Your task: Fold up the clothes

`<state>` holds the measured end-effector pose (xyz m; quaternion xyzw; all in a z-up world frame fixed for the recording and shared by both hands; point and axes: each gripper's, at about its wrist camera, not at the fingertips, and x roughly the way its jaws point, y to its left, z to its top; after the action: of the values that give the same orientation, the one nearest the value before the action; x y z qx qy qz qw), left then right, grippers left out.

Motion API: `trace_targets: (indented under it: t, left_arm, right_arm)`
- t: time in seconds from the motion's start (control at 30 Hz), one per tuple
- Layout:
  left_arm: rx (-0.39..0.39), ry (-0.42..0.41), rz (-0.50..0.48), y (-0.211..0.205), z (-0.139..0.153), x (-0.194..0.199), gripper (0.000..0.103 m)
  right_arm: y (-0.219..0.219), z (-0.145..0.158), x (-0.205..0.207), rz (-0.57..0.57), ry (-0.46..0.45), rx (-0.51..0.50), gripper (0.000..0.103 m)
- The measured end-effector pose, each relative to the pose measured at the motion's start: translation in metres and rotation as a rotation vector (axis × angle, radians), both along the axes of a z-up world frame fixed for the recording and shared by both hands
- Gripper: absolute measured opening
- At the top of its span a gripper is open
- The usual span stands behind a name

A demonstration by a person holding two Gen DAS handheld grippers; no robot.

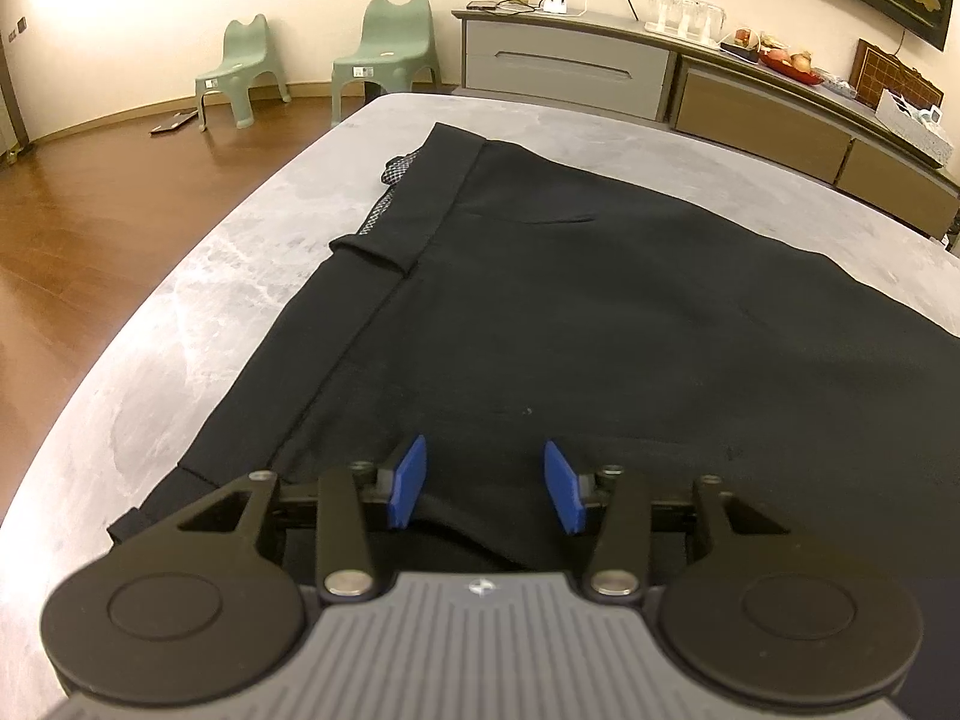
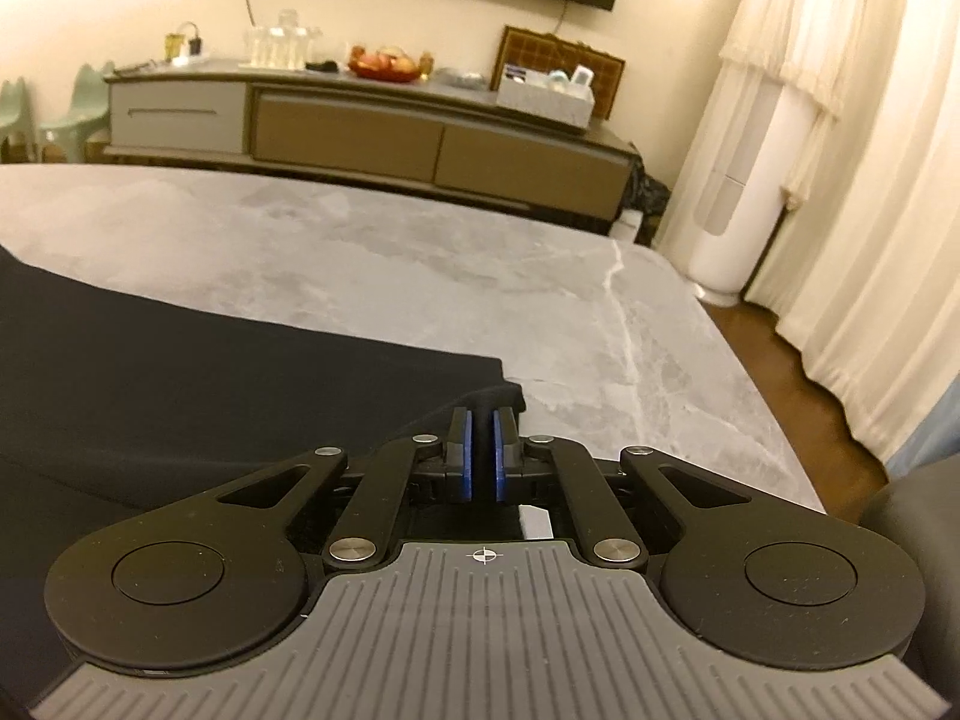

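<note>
trousers (image 1: 570,300) on table (image 1: 198,312) | sideboard (image 1: 750,102) behind table

Warm dim indoor light, wall glare, fisheye-bent edges, sharp focus.

Left hand-held gripper (image 1: 486,483) gapes; right hand-held gripper (image 2: 483,441) is clamped.

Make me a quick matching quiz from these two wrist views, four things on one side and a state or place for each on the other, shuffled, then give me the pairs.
Things
1. left gripper
2. right gripper
3. black trousers
4. two mint-green plastic chairs

States or places
A. spread flat on the grey marbled table
B. on the brown wooden floor by the wall
C. open, blue pads apart over the cloth
D. shut on a pinch of black cloth

Pairs: 1-C, 2-D, 3-A, 4-B
</note>
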<state>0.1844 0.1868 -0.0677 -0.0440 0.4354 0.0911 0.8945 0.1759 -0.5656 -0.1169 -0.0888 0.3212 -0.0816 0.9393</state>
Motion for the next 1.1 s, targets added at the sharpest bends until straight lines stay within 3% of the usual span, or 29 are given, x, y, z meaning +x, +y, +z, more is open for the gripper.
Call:
trace_targets:
  t: [0.1, 0.17, 0.23, 0.3, 0.43, 0.53, 0.77, 0.8, 0.87, 0.93, 1.03, 1.1]
  left_arm:
    - [0.001, -0.076, 0.001, -0.005, 0.021, -0.006, 0.04]
    - [-0.029, -0.152, -0.029, -0.005, 0.042, -0.006, 0.046]
    - [-0.012, -0.175, -0.057, -0.003, 0.057, 0.006, 0.05]
    - [0.044, -0.154, -0.058, 0.006, 0.06, 0.031, 0.059]
    - [0.078, -0.054, -0.032, 0.037, 0.04, 0.099, 0.059]
    - [0.111, -0.037, -0.031, 0.047, 0.03, 0.14, 0.06]
    - [0.072, -0.005, -0.097, 0.057, 0.004, 0.193, 0.062]
    - [0.061, -0.006, -0.104, 0.058, 0.0, 0.196, 0.061]
    - [0.035, -0.006, -0.115, 0.059, -0.007, 0.198, 0.028]
    - [0.014, -0.045, -0.119, 0.062, -0.006, 0.196, 0.008]
    - [-0.115, -0.15, -0.048, 0.083, 0.005, 0.184, 0.007]
    - [-0.177, -0.161, 0.0, 0.097, 0.0, 0.179, 0.007]
  right_arm:
    - [-0.003, -0.002, 0.009, -0.024, 0.068, 0.037, 0.005]
    - [-0.005, 0.001, 0.011, -0.033, 0.074, 0.058, 0.005]
    - [-0.008, 0.005, 0.011, -0.044, 0.065, 0.085, 0.005]
    - [-0.006, 0.008, 0.011, -0.06, 0.06, 0.099, 0.005]
    - [-0.003, 0.015, 0.013, -0.065, 0.052, 0.096, 0.005]
    - [-0.002, 0.013, 0.016, -0.076, 0.065, 0.079, 0.005]
    - [-0.004, 0.005, 0.023, -0.088, 0.097, 0.058, 0.005]
    - [-0.003, 0.005, 0.024, -0.088, 0.098, 0.059, 0.005]
    - [-0.002, 0.004, 0.026, -0.089, 0.101, 0.055, 0.005]
    - [-0.002, 0.005, 0.027, -0.09, 0.098, 0.045, 0.005]
    - [-0.001, 0.023, 0.022, -0.098, 0.007, 0.033, 0.004]
    - [-0.003, 0.031, 0.02, -0.101, -0.033, 0.056, 0.004]
